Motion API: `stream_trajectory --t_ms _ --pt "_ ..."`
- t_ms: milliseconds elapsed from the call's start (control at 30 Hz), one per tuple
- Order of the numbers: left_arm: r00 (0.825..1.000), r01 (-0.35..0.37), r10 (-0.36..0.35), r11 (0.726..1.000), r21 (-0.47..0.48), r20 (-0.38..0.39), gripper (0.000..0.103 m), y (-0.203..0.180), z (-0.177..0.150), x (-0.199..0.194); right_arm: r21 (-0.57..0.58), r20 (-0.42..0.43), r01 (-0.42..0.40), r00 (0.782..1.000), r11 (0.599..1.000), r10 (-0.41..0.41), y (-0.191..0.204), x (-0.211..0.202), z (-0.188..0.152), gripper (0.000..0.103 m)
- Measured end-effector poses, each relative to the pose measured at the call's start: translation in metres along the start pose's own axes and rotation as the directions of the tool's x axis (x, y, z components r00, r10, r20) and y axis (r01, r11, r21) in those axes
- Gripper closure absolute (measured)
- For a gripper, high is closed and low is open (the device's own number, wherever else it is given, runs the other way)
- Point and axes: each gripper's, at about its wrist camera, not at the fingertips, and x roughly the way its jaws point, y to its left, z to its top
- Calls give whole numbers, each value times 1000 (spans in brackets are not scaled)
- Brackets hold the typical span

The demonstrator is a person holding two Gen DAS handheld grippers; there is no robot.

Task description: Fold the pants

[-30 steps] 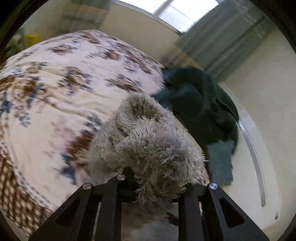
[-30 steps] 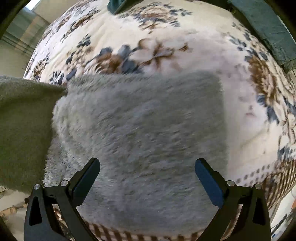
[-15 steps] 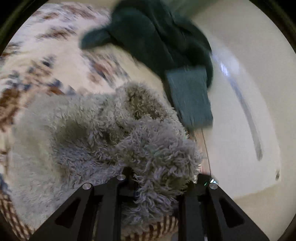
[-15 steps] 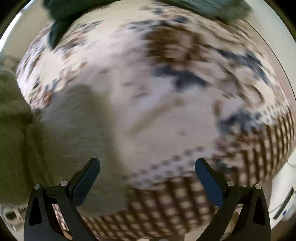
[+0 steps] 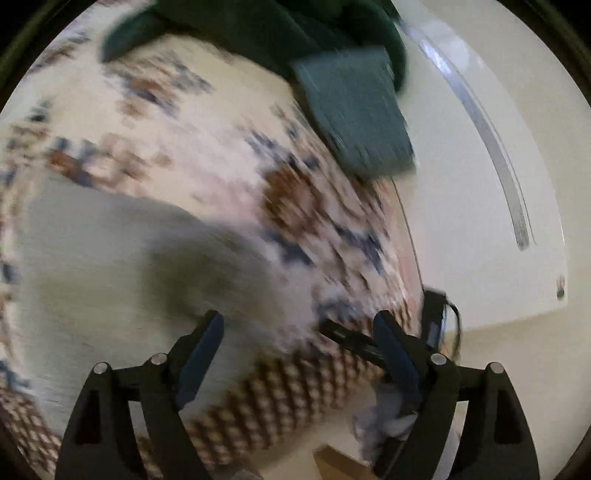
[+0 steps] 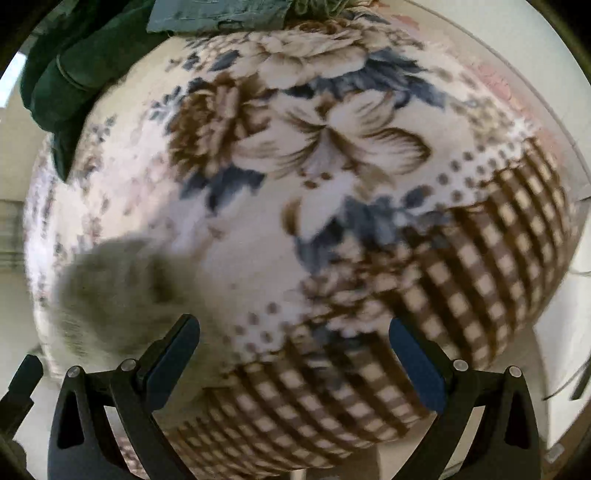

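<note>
My left gripper (image 5: 299,343) is opening with nothing between its fingers; my right gripper (image 6: 295,347) stands wide and empty. The grey fleece pants (image 5: 110,273) lie on the flowered blanket (image 6: 332,147), lower left of both views. Dark green clothes (image 5: 258,26) are heaped at its far edge.

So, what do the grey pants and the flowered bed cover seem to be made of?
The grey pants look like a fluffy plush or fleece with a matte pile; blur hides the fibres. The flowered bed cover looks like soft printed fleece: its petals show a short, brushed nap, without shine. Both are guesses from the look alone.
</note>
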Motion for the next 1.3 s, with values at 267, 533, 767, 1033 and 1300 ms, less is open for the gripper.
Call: stream_trajectory --t_ms 267,533,767,1033,1300 --pt "935 -335 348 930 -149 70 11 162 42 -38 28 -119 -346 931 938 346 71 45 12 0" --pt "938 -344 346 907 -242 -36 11 239 43 13 29 -267 -423 870 906 415 124 116 30 75" --pt "956 -290 287 911 -293 -55 9 245 34 25 8 -203 -213 956 977 211 107 102 50 70" --pt "965 -258 262 908 -329 -35 9 252 27 16 151 -244 -290 915 945 320 67 62 -21 34" --pt "966 -255 257 920 -298 -34 9 244 24 11 104 -365 -67 925 992 101 40 109 -72 80"
